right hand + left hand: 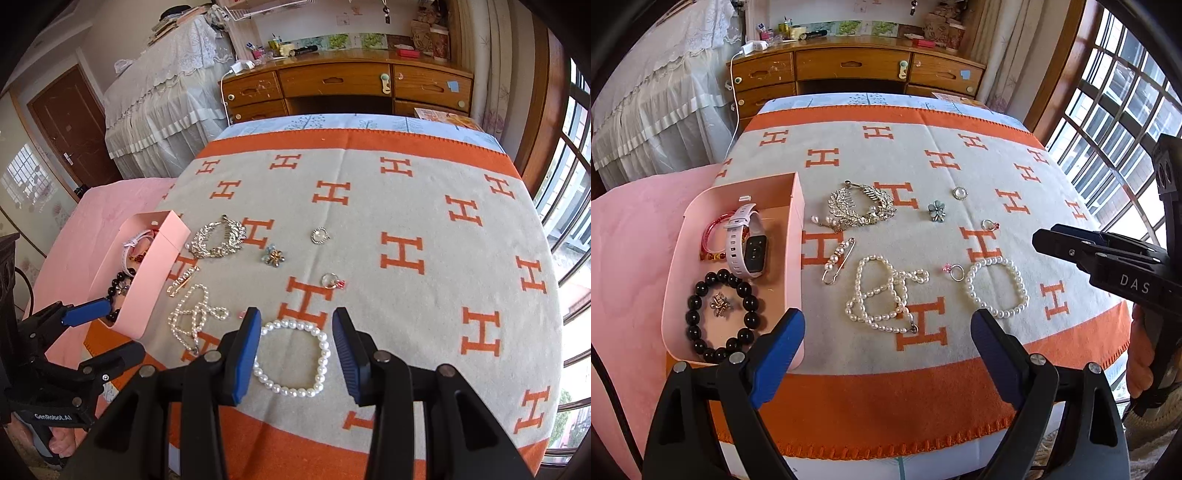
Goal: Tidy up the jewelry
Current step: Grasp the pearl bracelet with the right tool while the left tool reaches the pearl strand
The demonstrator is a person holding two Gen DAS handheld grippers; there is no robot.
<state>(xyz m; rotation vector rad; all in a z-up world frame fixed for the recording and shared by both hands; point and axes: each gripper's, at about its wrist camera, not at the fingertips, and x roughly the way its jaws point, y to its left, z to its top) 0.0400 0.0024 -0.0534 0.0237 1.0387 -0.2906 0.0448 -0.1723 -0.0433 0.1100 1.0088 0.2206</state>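
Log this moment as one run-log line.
left tongs: open, empty | right tongs: open over pearl bracelet | pink box: watch, black bead bracelet inside

Both hand-held grippers (888, 328) (295, 350) apparently open, empty

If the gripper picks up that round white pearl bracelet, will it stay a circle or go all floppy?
Probably floppy: the pearl bracelet is separate beads on a string, so it would likely droop into a hanging loop. The smooth, shiny beads might slip on the right gripper, whose open jaws sit either side without touching. It looks small, so probably light.
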